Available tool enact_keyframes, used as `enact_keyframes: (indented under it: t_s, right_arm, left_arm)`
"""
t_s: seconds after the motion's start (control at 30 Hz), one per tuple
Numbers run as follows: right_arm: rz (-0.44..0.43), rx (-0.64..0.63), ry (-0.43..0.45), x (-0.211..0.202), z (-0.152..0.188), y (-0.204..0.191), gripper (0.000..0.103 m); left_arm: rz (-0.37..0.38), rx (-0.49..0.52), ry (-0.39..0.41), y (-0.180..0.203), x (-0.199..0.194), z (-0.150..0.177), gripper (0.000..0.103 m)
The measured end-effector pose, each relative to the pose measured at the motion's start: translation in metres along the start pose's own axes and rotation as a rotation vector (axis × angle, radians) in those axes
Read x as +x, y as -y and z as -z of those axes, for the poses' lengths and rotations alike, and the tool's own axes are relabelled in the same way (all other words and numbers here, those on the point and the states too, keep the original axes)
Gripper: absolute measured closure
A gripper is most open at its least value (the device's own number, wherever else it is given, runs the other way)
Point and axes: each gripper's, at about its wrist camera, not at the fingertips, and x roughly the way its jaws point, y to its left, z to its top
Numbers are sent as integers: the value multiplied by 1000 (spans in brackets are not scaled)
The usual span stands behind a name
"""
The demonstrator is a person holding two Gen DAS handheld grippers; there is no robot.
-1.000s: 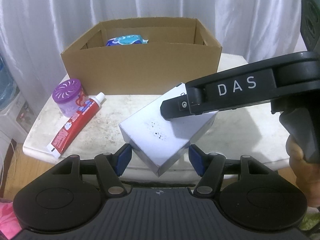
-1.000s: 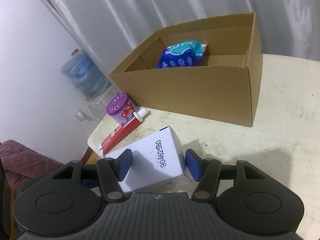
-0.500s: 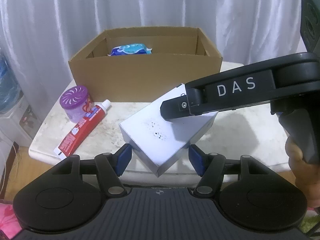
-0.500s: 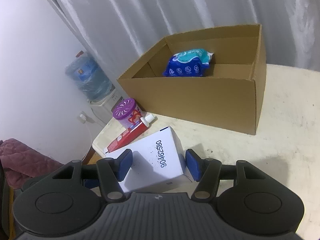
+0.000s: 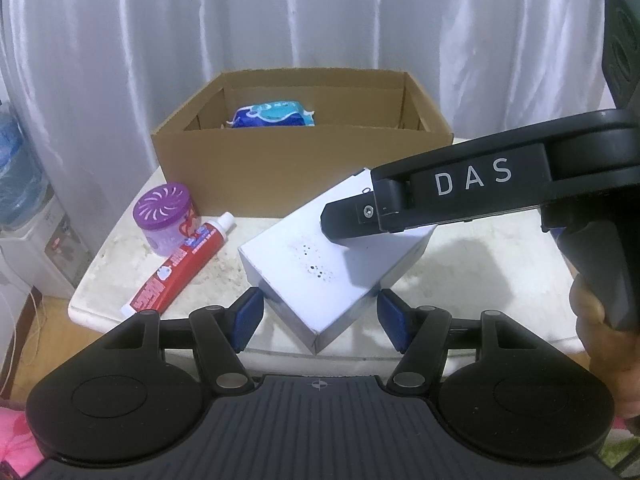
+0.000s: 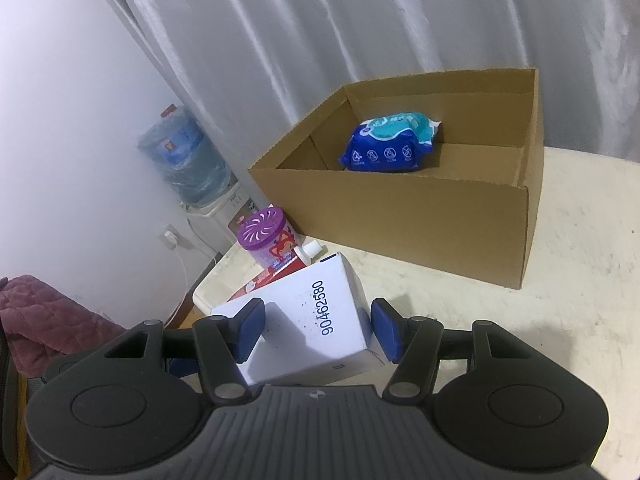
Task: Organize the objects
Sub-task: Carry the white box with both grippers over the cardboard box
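Observation:
A white box (image 5: 320, 268) is held between both grippers above the table's near edge. My left gripper (image 5: 320, 314) is shut on its near corner. My right gripper (image 6: 316, 330) is shut on its far end, where a blue number is printed on the white box (image 6: 312, 320); its arm (image 5: 460, 196) crosses the left wrist view. An open cardboard box (image 5: 304, 160) stands behind, also in the right wrist view (image 6: 420, 208), with a blue wipes pack (image 6: 388, 146) inside. A purple-lidded jar (image 5: 166, 218) and a red toothpaste tube (image 5: 176, 264) lie on the left.
The white table (image 5: 480, 264) ends close to the grippers. A water dispenser with a blue bottle (image 6: 184, 164) stands left of the table by the wall. White curtains hang behind. A maroon cloth (image 6: 44, 320) lies at lower left.
Both grippers have risen with the white box between them; the cardboard box and the items on the left look lower and farther. Grip on the box is unchanged.

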Motion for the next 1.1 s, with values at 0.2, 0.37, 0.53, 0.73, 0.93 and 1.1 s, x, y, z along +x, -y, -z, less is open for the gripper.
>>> enact_keyframes:
  t_s: [0.2,0.37,0.53,0.73,0.93,1.1]
  right_arm:
    - [-5,-3,13,-1,-4,-1,41]
    - [-10,-6,29,-4,-10,-2,41]
    - [-10,-5,46,-7,-17,-1,41]
    - [-7,-7,69,-12,-27,0,41]
    - [-3,-1,93,-15,-39,4,41]
    - [4,2,112,-16,-53,9,41]
  left_arm:
    - [-1,0,15,-1,-4,-4,40]
    - [-4,6,31,-2,-7,-10,40]
    - [-2,9,48,-3,-7,-18,40]
    - [3,19,70,-1,-6,-28,40]
    - [5,24,90,1,-3,-43,40]
    - [11,29,103,3,4,-57,40]
